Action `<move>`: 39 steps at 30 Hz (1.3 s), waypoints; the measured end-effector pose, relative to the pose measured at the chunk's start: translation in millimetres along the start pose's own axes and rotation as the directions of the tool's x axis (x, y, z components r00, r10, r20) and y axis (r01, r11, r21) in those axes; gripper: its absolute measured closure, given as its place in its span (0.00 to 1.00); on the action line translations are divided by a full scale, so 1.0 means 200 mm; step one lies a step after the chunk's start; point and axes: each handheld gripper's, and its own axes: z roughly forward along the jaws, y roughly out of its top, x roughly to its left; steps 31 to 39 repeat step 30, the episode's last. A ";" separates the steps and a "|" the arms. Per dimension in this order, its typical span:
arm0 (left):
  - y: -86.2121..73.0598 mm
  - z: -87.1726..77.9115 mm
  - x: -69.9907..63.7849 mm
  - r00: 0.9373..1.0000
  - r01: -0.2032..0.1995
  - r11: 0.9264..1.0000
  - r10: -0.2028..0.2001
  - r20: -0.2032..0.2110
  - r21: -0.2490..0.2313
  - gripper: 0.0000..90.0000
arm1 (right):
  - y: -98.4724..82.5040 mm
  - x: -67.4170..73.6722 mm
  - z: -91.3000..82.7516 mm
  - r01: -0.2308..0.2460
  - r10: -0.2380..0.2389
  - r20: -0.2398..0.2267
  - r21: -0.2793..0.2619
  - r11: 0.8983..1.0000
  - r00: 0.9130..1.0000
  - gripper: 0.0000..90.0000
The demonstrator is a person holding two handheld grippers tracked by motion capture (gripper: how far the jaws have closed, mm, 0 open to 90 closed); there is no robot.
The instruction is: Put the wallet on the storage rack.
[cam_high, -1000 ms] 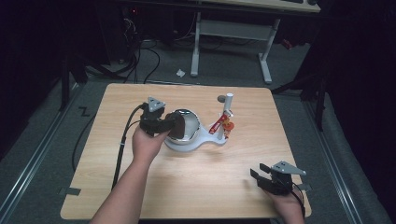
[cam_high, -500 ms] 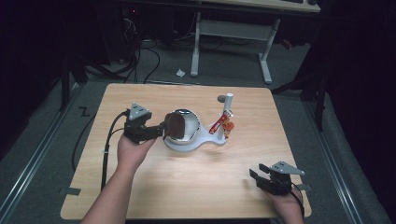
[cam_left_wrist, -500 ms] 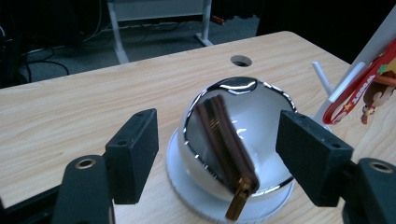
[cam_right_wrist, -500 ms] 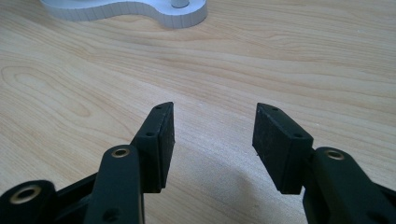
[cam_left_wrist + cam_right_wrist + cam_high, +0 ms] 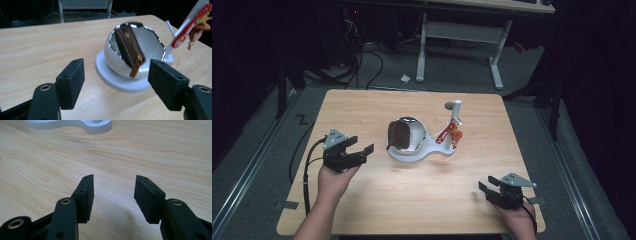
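From above, your left tool (image 5: 362,150) sits at the bench's (image 5: 362,107) left side, well apart from the chrome bowl (image 5: 414,137) on its white stand (image 5: 432,152) mid-bench, while your right tool (image 5: 487,187) rests at the near right corner. Your left tool's view shows what the high view blurs: a brown zipped pouch (image 5: 128,48) standing on edge inside the bowl, straight ahead of the spread, empty jaws, with a red tag (image 5: 191,26) hanging at the far right. Your right tool's (image 5: 113,187) jaws have just been closing but stand apart with bare bench between them, the stand's edge (image 5: 82,125) far ahead.
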 end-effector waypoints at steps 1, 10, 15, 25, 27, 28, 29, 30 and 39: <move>-0.03 -0.01 0.00 1.000 0.000 1.000 0.000 0.005 0.005 0.33 | 0.00 0.00 0.00 -0.002 0.002 0.001 0.001 1.000 1.000 0.57; -0.29 -0.03 0.03 1.000 0.004 0.997 -0.006 0.020 0.083 0.34 | 0.00 0.02 0.01 -0.001 0.001 -0.007 0.003 1.000 1.000 0.59; -0.51 -0.09 0.03 0.999 -0.041 0.983 0.037 0.025 0.177 0.37 | 0.00 0.03 0.02 0.010 -0.010 0.016 0.017 1.000 1.000 0.59; -0.51 -0.11 0.08 0.997 -0.071 0.984 0.065 0.045 0.164 0.33 | 0.01 0.08 0.04 0.036 -0.039 0.100 0.028 0.999 0.994 0.58; -0.50 -0.11 0.09 0.997 -0.064 0.986 0.057 0.048 0.156 0.32 | 0.00 0.09 0.04 0.043 -0.047 0.112 0.035 0.998 0.993 0.57; -0.50 -0.11 0.09 0.997 -0.059 0.987 0.052 0.051 0.152 0.32 | 0.00 0.09 0.04 0.039 -0.043 0.114 0.037 0.999 0.993 0.56; -0.50 -0.11 0.10 0.998 -0.055 0.987 0.048 0.051 0.151 0.32 | 0.00 0.09 0.04 0.041 -0.045 0.115 0.036 0.999 0.992 0.56; -0.50 -0.11 0.10 0.998 -0.051 0.988 0.044 0.049 0.149 0.32 | -0.01 0.09 0.04 0.043 -0.047 0.118 0.037 0.998 0.992 0.55; -0.50 -0.11 0.10 0.998 -0.051 0.988 0.044 0.049 0.149 0.32 | -0.01 0.09 0.04 0.043 -0.047 0.118 0.037 0.998 0.992 0.55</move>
